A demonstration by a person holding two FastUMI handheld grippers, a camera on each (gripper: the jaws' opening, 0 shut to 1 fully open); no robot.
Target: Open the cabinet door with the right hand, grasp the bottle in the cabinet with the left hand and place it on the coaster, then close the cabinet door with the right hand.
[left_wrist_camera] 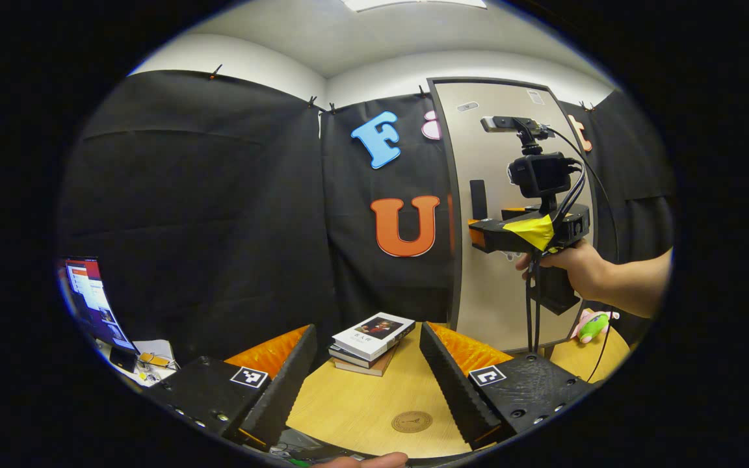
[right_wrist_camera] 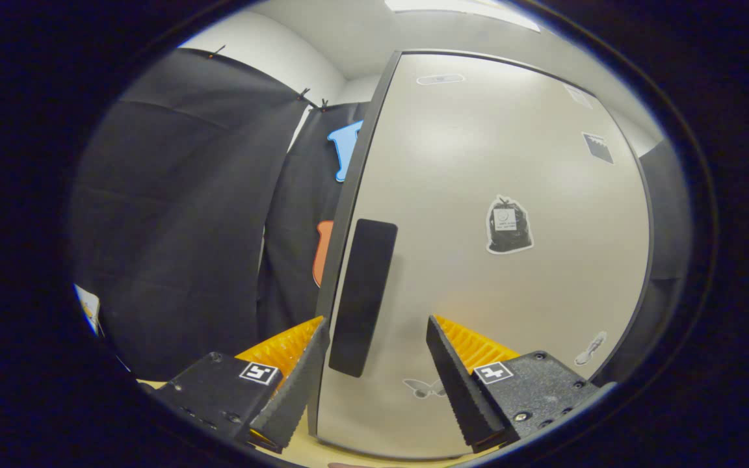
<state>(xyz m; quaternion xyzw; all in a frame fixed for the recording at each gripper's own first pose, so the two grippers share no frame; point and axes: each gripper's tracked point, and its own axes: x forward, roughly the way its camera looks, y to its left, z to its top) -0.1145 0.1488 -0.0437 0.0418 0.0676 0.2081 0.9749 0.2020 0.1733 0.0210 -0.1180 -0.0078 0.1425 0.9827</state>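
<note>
Both ribbed tools, left tool (left_wrist_camera: 368, 370) and right tool (right_wrist_camera: 378, 364), gape before smooth cabinet door (right_wrist_camera: 478, 260).

cabinet door (right_wrist_camera: 491, 260): smooth, matt beige laminate
handle (right_wrist_camera: 363, 296): matt black
table (left_wrist_camera: 361, 406): smooth light wood
fingers (left_wrist_camera: 462, 383): ridged black rubber

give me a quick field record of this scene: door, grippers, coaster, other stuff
door: cabinet door closed, dark handle at its left edge
right hand-held gripper: open, fingers either side of the handle, not pressing it
left hand-held gripper: open, empty, over the table
coaster: bare, on the table
bottle: not visible
other: books, plush toy, monitor
</note>
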